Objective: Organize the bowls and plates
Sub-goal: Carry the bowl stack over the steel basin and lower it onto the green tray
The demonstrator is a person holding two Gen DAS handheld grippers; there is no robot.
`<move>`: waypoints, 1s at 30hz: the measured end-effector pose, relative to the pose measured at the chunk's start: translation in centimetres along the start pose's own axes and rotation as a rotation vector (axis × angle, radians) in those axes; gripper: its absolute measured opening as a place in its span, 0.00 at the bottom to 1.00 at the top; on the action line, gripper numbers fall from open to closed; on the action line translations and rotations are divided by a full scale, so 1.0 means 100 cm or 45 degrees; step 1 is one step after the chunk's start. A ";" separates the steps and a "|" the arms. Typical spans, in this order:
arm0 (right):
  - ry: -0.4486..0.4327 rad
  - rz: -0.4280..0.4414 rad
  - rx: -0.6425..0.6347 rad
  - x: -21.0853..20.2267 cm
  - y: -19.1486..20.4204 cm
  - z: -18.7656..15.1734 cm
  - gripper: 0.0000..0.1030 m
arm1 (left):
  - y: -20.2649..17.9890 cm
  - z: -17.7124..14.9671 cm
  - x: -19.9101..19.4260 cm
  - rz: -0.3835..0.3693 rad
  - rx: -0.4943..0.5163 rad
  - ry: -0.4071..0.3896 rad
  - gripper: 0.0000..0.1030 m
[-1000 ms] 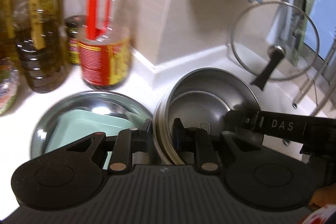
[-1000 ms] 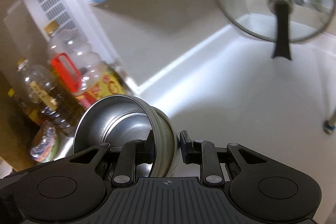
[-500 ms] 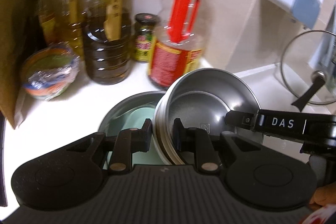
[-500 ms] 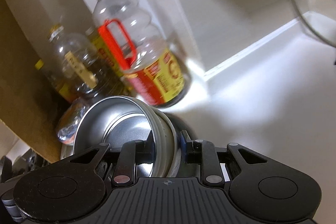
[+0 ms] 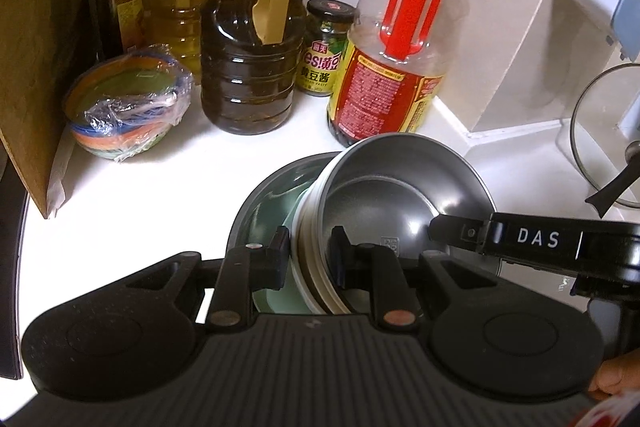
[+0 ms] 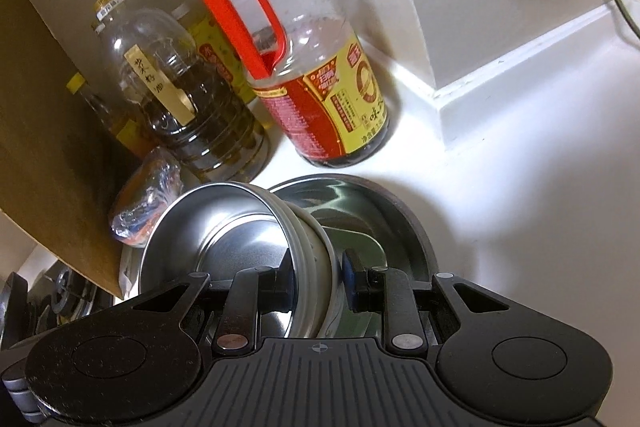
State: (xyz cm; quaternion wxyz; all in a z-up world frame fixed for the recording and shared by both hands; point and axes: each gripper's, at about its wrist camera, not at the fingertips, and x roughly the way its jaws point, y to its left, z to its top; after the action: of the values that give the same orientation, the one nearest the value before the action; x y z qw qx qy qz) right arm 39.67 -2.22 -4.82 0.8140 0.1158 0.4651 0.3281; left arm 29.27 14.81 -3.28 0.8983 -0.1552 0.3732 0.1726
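Two hand-held grippers are clamped on one nested stack of steel bowls [image 5: 404, 195]: your left hand-held gripper [image 5: 310, 251] pinches the stack's near rim, and your right hand-held gripper [image 6: 320, 277] grips the rim on the opposite side, one finger inside the top bowl and one outside. The stack hangs tilted just above a wide steel basin [image 6: 404, 223] on the white counter [image 5: 152, 195], and a pale green dish [image 5: 288, 211] already lies inside that basin. Judging from this, the gathering is well along: the green dish is in place, the bowls are nested together, and what seems left is to lower the stack into the basin and let go. Whether it touches the dish yet, you cannot tell.

Readable writing: "DAS" in white on the black bar of the right tool as seen from your left wrist. The dark oil jug [image 5: 252, 67] carries a handwritten strip in Chinese, seemingly naming the oil. The small jar [image 5: 323, 47] has a yellow label with Chinese characters and tiny Latin print too small to read. The red-handled bottle [image 6: 296, 67] shows a red and yellow Chinese label.
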 end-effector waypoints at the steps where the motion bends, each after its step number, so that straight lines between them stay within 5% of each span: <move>1: 0.004 -0.002 0.001 0.001 0.000 0.000 0.23 | 0.001 0.000 0.001 0.000 -0.001 0.004 0.18; 20: 0.032 0.009 -0.061 0.009 0.001 0.003 0.25 | 0.010 0.002 0.009 -0.025 -0.029 0.044 0.19; 30: -0.055 0.053 -0.163 -0.002 0.003 0.001 0.27 | 0.011 0.002 0.005 -0.042 -0.028 0.028 0.20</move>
State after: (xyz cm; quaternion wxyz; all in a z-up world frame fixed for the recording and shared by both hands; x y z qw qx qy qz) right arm 39.57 -2.11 -4.42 0.8227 0.0799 0.4230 0.3714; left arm 29.23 15.95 -3.70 0.8950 -0.1731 0.3786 0.1600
